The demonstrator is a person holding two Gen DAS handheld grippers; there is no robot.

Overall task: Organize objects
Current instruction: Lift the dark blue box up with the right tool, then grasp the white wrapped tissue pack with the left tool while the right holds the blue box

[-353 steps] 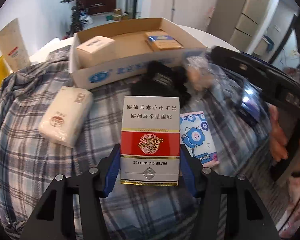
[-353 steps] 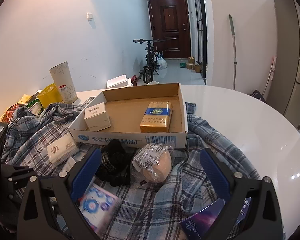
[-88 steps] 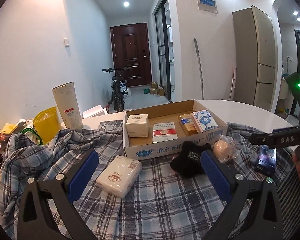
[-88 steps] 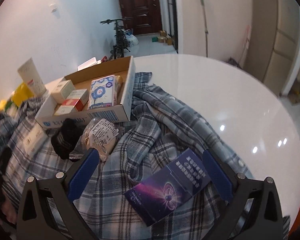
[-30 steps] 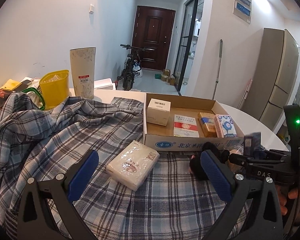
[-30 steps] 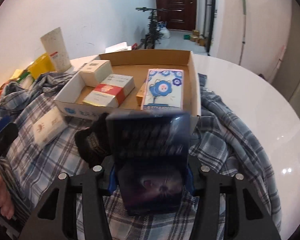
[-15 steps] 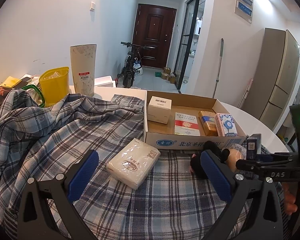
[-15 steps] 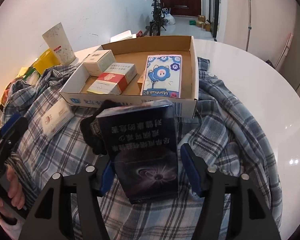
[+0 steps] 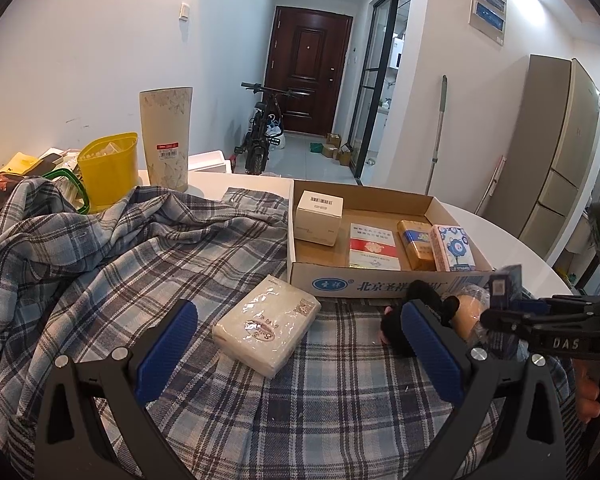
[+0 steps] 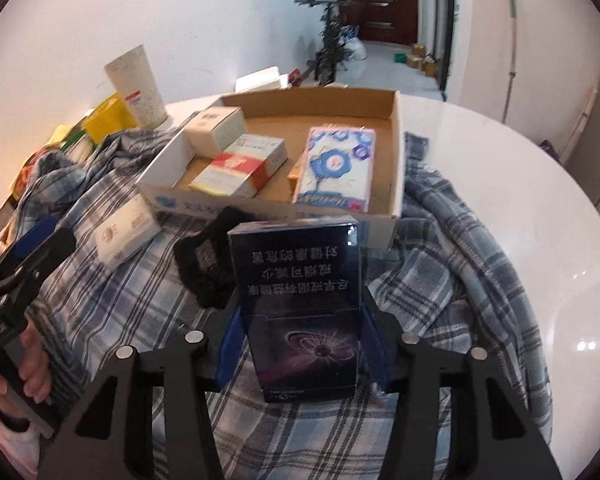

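Since half a second ago, we have raised the dark blue cigarette pack [image 10: 300,304], clamped in the right gripper [image 10: 302,354], nearer the cardboard box [image 10: 396,184]. Left gripper [image 9: 296,350] gapes empty. Next: lower it beside the tissue pack [image 10: 334,170].

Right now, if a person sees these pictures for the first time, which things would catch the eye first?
First the dark blue box, clamped upright in the right gripper in front of the cardboard tray. Then the tray's contents, mainly the red and white carton and the blue flowered tissue pack. The left gripper is open over the plaid shirt.
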